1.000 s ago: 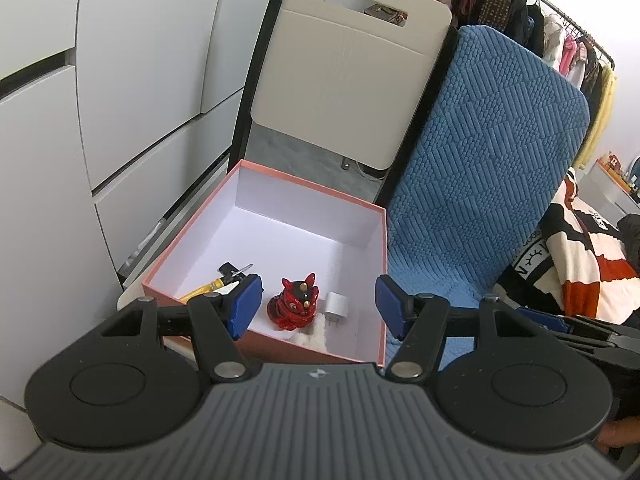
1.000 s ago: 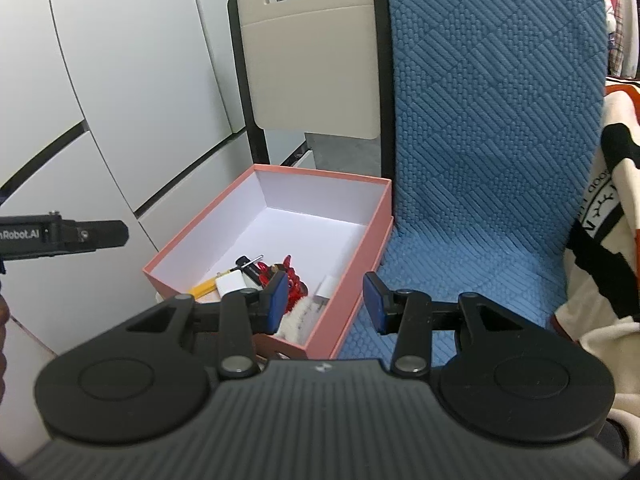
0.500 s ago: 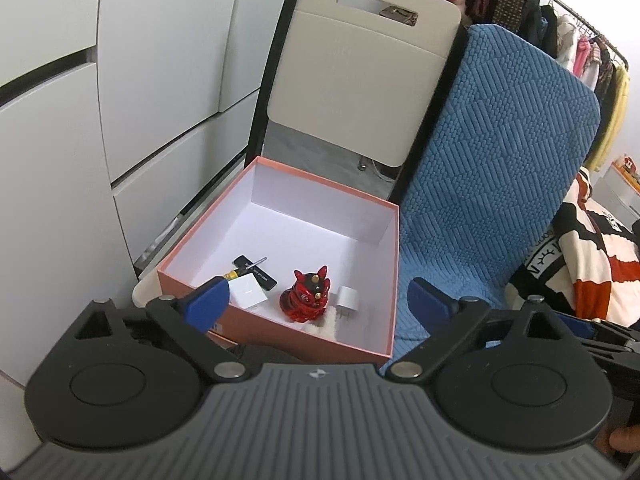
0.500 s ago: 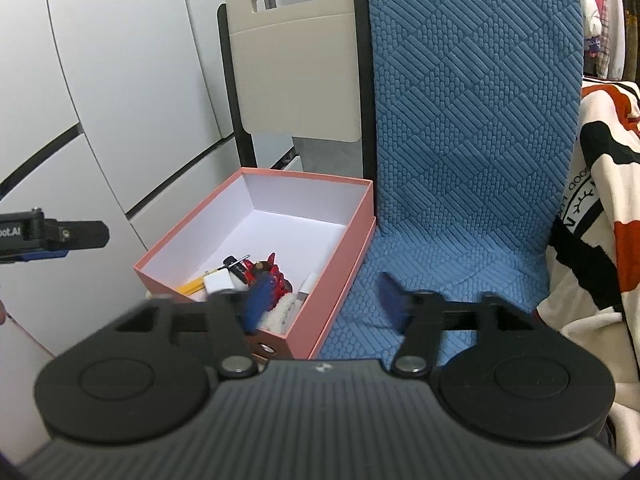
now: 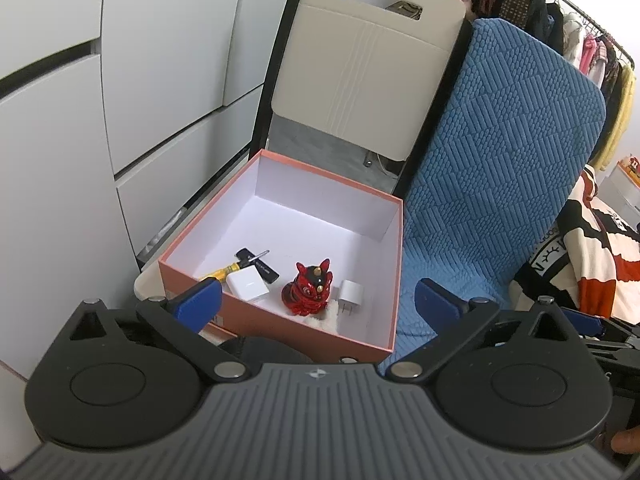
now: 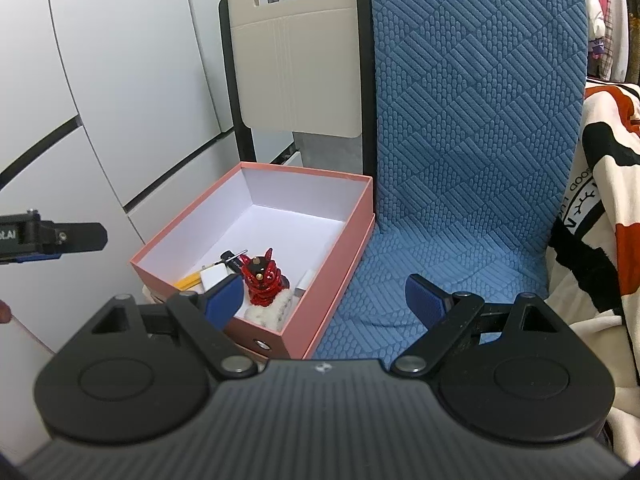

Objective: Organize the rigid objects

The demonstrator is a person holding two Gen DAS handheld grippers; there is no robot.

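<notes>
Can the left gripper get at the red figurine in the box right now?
Probably yes: the left gripper is opening, nothing in it, and the red figurine stands uncovered in the open box.

Pink box (image 5: pixel 276 322) w/ white inside, red figurine (image 5: pixel 307 294), blue quilted cushion (image 5: pixel 500 168)

light: bright, even, soft shadows | focus: sharp – no blur | edges: strong fisheye bending – dark corners
</notes>
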